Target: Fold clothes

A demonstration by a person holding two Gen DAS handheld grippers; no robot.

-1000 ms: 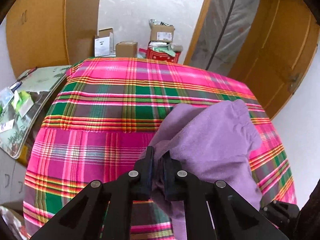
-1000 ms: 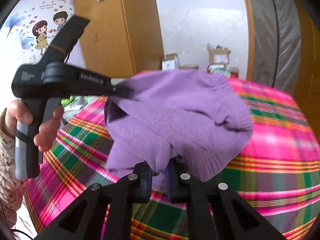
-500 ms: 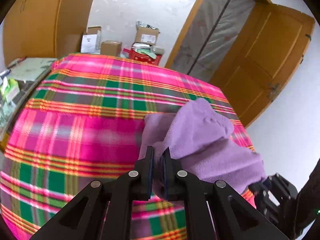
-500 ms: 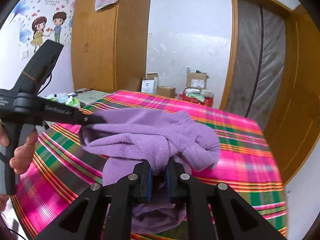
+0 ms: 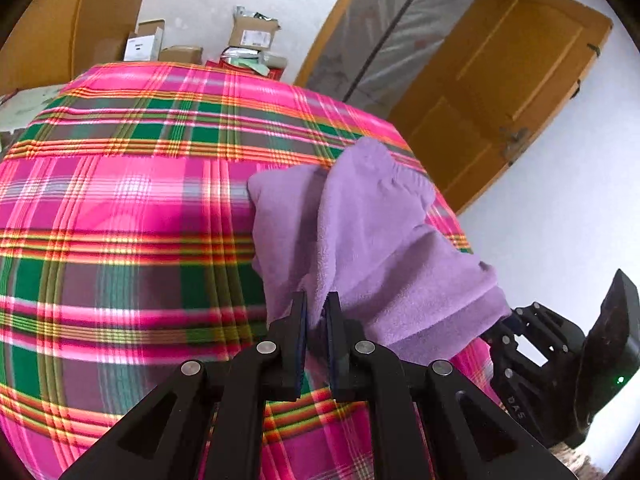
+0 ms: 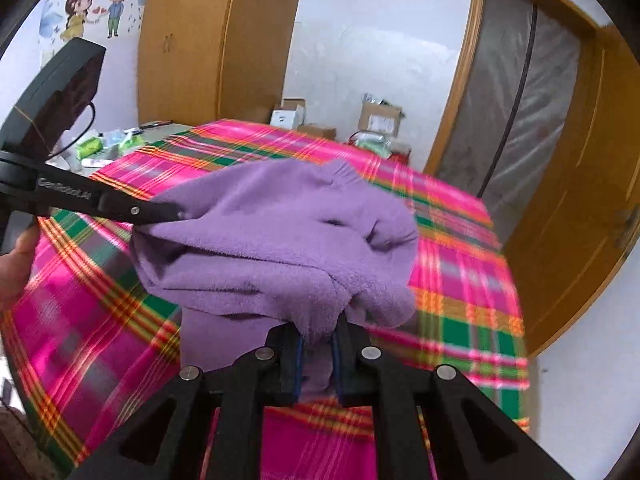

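A purple fleece garment [image 5: 360,236] hangs bunched above the pink and green plaid bed cover [image 5: 120,216]. My left gripper [image 5: 316,312] is shut on one edge of it near the lower middle of the left wrist view. My right gripper [image 6: 318,338] is shut on another edge; the garment [image 6: 272,248] drapes over its fingertips. In the right wrist view the left gripper [image 6: 176,214] reaches in from the left and pinches the cloth. In the left wrist view the right gripper [image 5: 504,320] shows at the lower right, its tips hidden by the fabric.
Cardboard boxes [image 5: 252,36] stand on the floor past the bed's far end. A wooden door [image 5: 500,92] is at the right and a wardrobe [image 6: 216,40] at the left. A cluttered side table [image 6: 116,142] sits by the bed's left side. A person's hand [image 6: 16,264] holds the left gripper.
Both grippers have kept hold of the purple garment and carried it toward the right side of the bed. The cloth between them is stretched out wider than one second ago.
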